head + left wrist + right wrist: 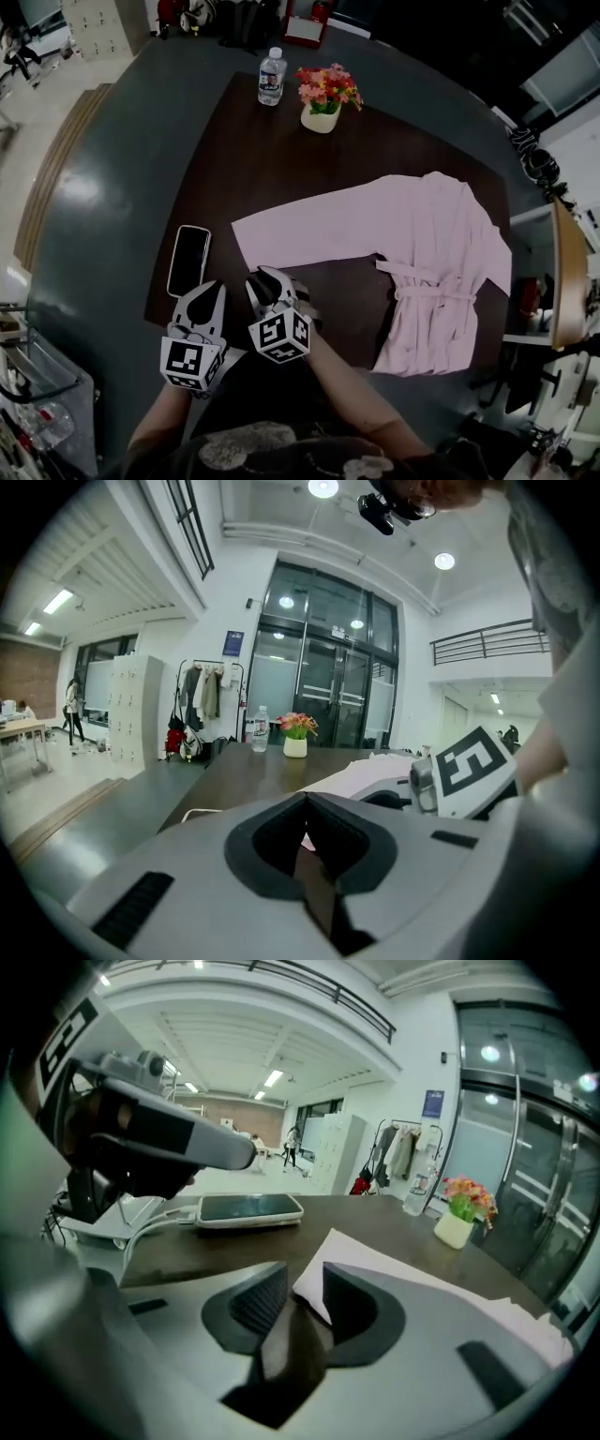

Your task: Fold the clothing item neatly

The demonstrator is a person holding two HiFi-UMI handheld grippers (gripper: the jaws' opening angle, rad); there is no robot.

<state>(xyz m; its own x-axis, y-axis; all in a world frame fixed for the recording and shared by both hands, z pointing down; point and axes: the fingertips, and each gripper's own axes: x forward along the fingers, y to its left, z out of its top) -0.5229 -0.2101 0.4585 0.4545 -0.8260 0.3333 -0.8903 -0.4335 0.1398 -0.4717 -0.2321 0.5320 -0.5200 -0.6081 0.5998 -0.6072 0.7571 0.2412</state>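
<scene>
A pale pink robe [441, 253] lies spread on the dark table [262, 159], with its belt [431, 281] across the waist. One long sleeve [309, 230] stretches left toward me. My right gripper [265, 281] sits just short of the sleeve's cuff. In the right gripper view its jaws [305, 1302] stand apart, and the cuff corner [375, 1265] shows in the gap without being pressed. My left gripper [208, 292] hovers beside it at the table's near edge. Its jaws [302, 841] are shut and hold nothing. The robe [361, 775] lies ahead on its right.
A phone [188, 260] lies on the table left of the grippers. A water bottle [272, 77] and a white pot of flowers [323, 98] stand at the far edge. A chair [562, 272] is at the right, past the robe.
</scene>
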